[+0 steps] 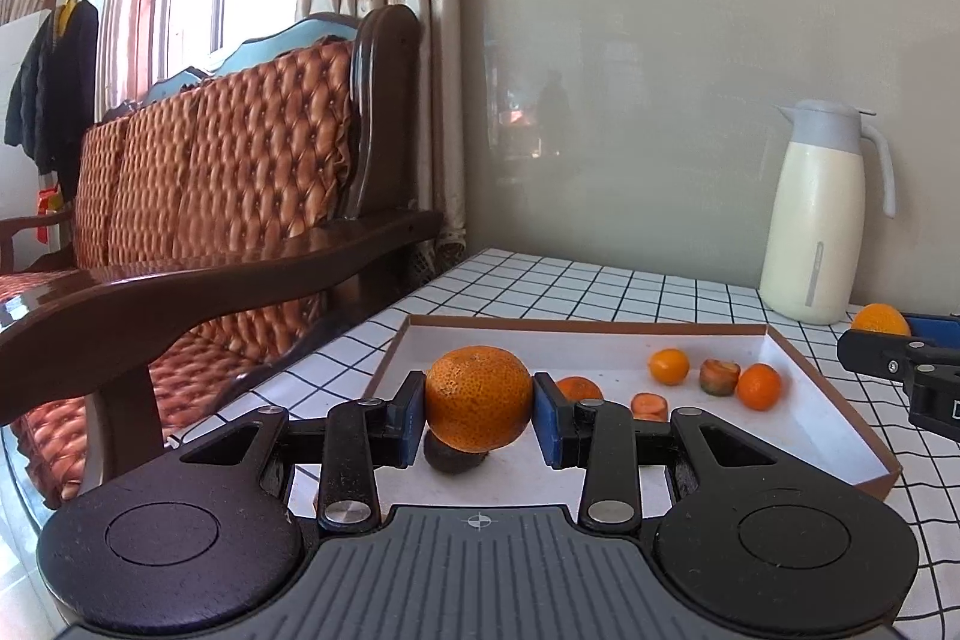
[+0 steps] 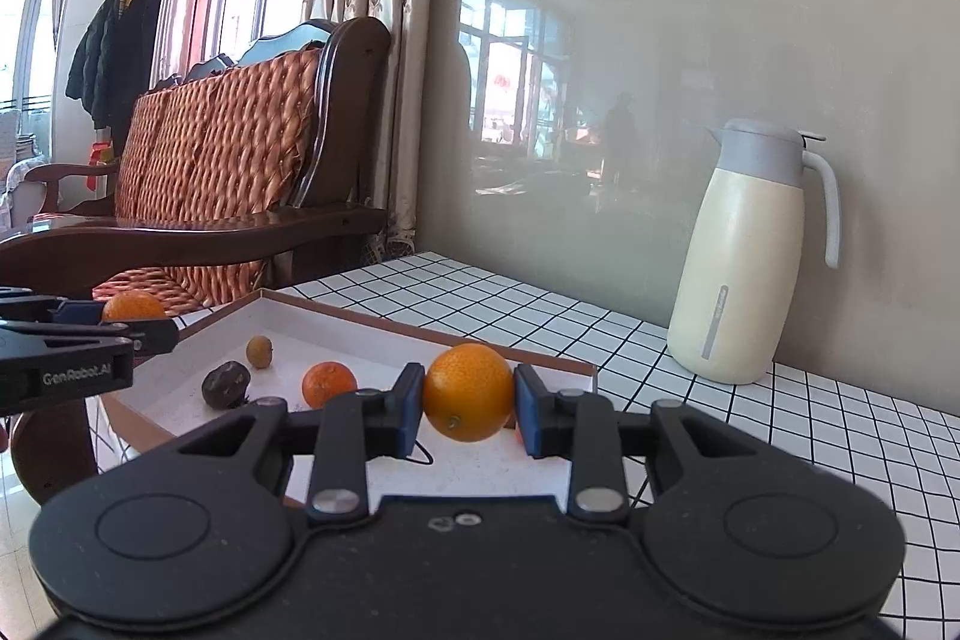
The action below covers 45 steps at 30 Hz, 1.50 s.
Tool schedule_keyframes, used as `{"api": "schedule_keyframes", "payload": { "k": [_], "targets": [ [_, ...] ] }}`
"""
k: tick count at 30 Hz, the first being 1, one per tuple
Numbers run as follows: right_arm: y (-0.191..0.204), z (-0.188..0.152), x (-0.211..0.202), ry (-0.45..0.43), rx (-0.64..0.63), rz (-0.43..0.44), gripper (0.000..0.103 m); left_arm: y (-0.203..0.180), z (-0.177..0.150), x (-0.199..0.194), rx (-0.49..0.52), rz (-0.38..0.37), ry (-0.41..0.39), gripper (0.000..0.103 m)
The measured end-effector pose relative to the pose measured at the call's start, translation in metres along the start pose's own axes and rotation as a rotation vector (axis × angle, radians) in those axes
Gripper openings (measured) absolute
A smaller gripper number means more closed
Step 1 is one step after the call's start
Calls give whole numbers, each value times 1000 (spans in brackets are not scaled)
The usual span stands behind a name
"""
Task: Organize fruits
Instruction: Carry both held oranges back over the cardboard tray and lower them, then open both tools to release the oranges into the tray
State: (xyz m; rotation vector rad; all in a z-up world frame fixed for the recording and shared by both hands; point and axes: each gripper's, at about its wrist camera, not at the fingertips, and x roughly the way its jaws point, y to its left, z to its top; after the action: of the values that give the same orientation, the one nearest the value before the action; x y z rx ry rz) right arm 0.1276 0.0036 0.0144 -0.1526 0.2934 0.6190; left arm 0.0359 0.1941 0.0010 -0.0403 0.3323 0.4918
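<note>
My left gripper [image 1: 478,415] is shut on a large rough-skinned orange [image 1: 478,396], held just above the near left part of a shallow white tray [image 1: 828,430] with a brown rim. A dark fruit [image 1: 450,454] lies under it. Small oranges [image 1: 668,366] [image 1: 759,386] and cut pieces [image 1: 719,376] lie in the tray. My right gripper [image 2: 468,409] is shut on a smooth orange [image 2: 468,392] over the tray's [image 2: 180,412] near right side. In the right wrist view a dark fruit [image 2: 225,384], a small brownish fruit [image 2: 259,351] and an orange [image 2: 327,384] lie in the tray.
A cream thermos jug [image 1: 819,214] [image 2: 744,256] stands at the back right on the checked tablecloth [image 2: 780,430], against the grey wall. A wooden sofa [image 1: 198,220] with orange cushions stands left of the table.
</note>
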Motion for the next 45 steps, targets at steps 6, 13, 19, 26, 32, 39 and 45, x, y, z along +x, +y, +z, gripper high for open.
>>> {"api": "schedule_keyframes", "payload": {
  "k": [6, 13, 19, 26, 32, 39, 45],
  "targets": [
    [-2, 8, 13, -5, 22, -11, 23, 11, 4, 11, -3, 5, 3, 37],
    [0, 14, 30, 7, 10, -23, 23, 20, 15, 31, -26, 10, 1, 37],
    [-4, 15, 45, 23, 20, -27, 23, 10, 20, 45, -15, -7, 0, 37],
    [-16, 17, 60, 27, 34, -35, 23, 5, 24, 67, -12, -6, 14, 37],
    [-24, 19, 75, 42, 49, -28, 23, -3, 26, 84, -4, -6, 23, 37],
    [-29, 17, 94, 83, 51, -19, 24, -7, 27, 100, 12, 7, 54, 37],
    [-38, 13, 94, 53, 47, -109, 93, -11, 20, 98, 48, 70, 6, 103]
  ]
}}
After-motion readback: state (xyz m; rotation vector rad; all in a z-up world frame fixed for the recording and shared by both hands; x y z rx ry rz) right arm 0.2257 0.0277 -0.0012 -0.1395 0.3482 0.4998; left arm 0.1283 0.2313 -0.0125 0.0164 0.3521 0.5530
